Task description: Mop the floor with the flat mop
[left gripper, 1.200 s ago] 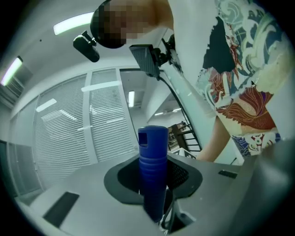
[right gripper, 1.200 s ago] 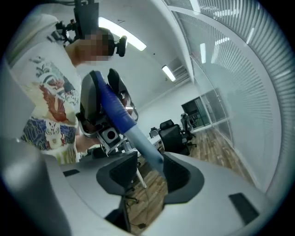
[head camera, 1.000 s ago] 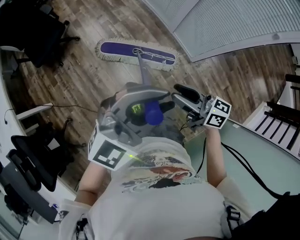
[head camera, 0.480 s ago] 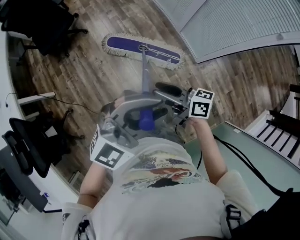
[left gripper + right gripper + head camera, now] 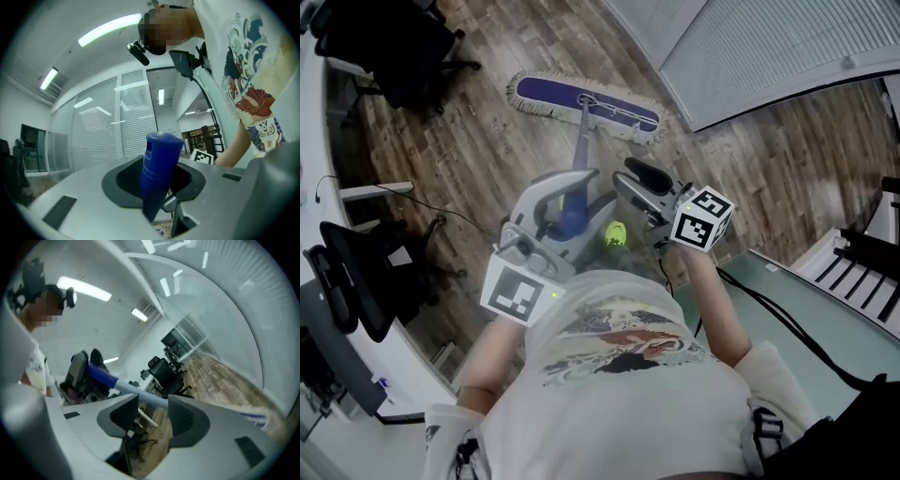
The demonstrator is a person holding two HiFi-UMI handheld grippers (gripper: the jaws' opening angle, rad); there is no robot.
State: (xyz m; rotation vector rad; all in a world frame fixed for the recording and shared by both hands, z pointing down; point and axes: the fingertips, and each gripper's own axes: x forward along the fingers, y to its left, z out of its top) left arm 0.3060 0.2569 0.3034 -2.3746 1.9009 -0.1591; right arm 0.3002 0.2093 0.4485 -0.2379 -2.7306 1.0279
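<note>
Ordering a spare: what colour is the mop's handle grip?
Blue. The grip shows best in the left gripper view.

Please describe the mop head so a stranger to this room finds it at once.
Look at the wooden floor beside the white blinds. The mop head lies flat there: a long purple pad with pale fringe, unlike the black office chairs.

Pretty clearly an office is being shown here: black swivel chairs (image 5: 403,47) are being parked by white desks (image 5: 313,141) on wood-look flooring (image 5: 469,141). Big slatted blinds (image 5: 769,37) are being kept shut along one side, and everything's being lit by ceiling strip lights (image 5: 110,29).
</note>
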